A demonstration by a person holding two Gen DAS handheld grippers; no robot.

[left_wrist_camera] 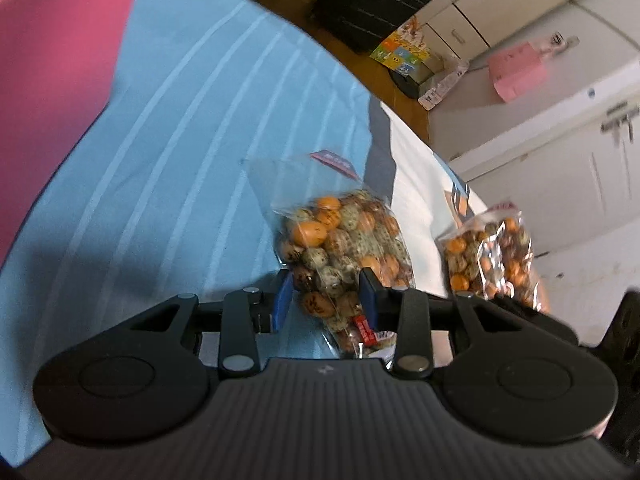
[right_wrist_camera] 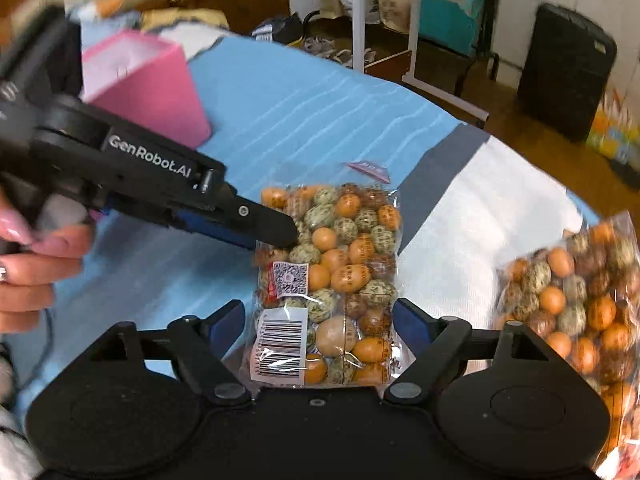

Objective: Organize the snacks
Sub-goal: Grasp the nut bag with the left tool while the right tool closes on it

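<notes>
A clear bag of orange and speckled egg-shaped snacks lies on the blue striped cloth. My left gripper has its blue pads on both sides of this bag, closed on its near end. In the right wrist view the left gripper's fingers come in from the left onto the bag's left edge. My right gripper is open, its pads on either side of the bag's near end, not pressing it. A second, similar bag lies to the right and also shows in the left wrist view.
A pink open box stands at the far left on the cloth; its wall fills the left wrist view's corner. A white cloth covers the right side. A black suitcase, white cabinets and clutter lie beyond the table edge.
</notes>
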